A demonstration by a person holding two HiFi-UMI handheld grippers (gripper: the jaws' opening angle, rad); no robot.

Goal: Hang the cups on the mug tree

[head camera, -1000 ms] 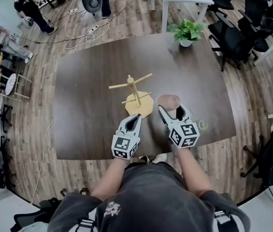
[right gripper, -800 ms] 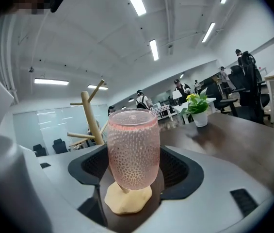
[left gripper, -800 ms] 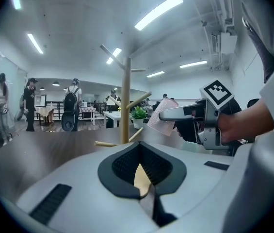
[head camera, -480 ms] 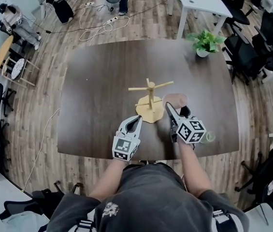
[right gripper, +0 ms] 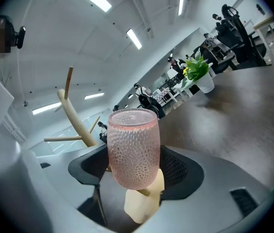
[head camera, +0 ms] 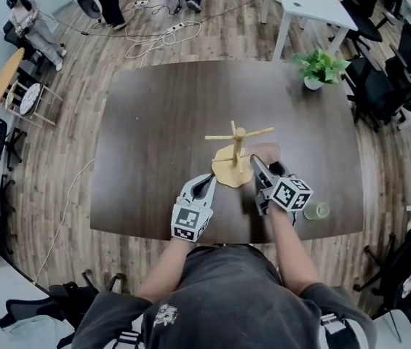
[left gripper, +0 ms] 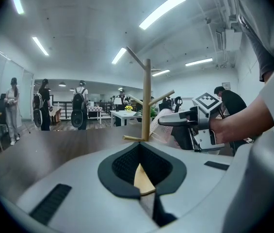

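Head view first: where is the cup now? asks my helper.

My right tongs [head camera: 262,167] are clamped on the pink cup [head camera: 264,151], I answer. It is lifted off the counter [head camera: 147,137], just beside the mug tree [head camera: 238,145] on its right side. It is on no peg yet.

And the right gripper view?

It shows the cup standing upright between the jaws, with the pegs close behind it on the left. I cannot see any handle on the cup from here.

What do your left tongs [head camera: 204,184] do?

They are together, with nothing between them. They point at the round foot of the tree from my side, near it, but they do not hold it.

Then what can go wrong?

I think the tree can tip or slide. If the cup pushes against a peg or the post, nothing keeps the foot down. The cup can also slip, because its wall looks smooth and I grip it only from two sides. If I tilt it too fast over a peg, it may drop onto the counter.

And the other cup?

A greenish cup [head camera: 316,211] waits near the counter edge on my right, well apart from the tree. My right elbow could knock it when I move back.
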